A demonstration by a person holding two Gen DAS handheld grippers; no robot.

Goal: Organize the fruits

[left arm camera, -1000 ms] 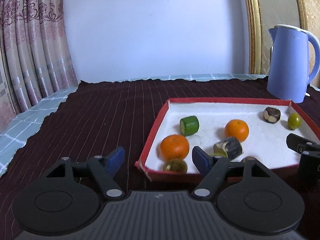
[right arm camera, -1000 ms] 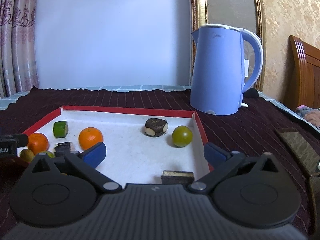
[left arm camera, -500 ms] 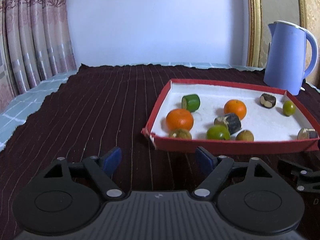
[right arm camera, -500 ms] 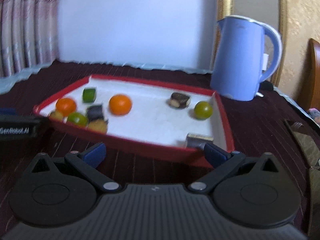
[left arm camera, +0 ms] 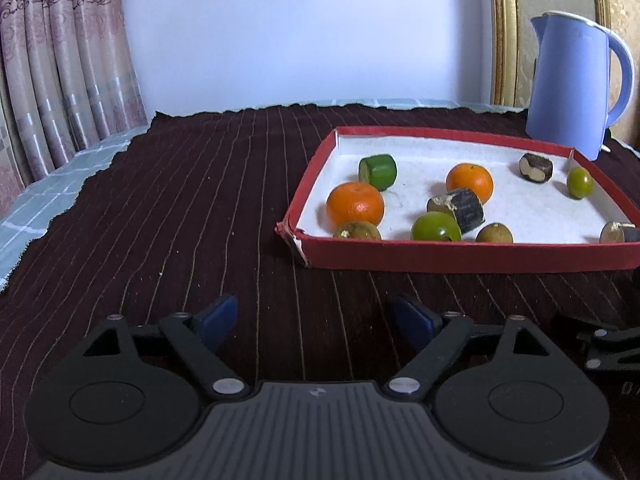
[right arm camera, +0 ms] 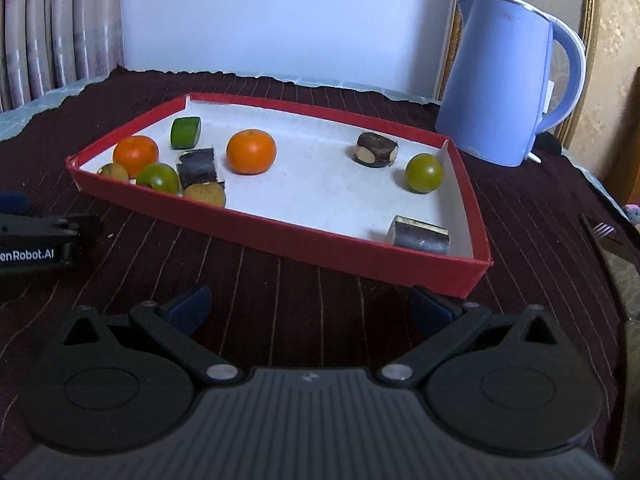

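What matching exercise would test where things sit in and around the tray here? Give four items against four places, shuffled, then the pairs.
Items:
1. kettle
2. green cylinder
3. grey block
4. round green fruit

Places:
A. tray's near right corner
B. outside the tray, past its far right corner
C. by the tray's right wall, beside the brown nut-like piece
D. tray's far left corner

Pairs: 1-B, 2-D, 3-A, 4-C

We see a blue kettle (left arm camera: 576,84) standing upright on a dark striped cloth (left arm camera: 192,208). Behind the kettle runs a gilt frame (left arm camera: 502,32), far to its left hang patterned curtains (left arm camera: 60,60), and a fork (right arm camera: 600,232) lies to its right.
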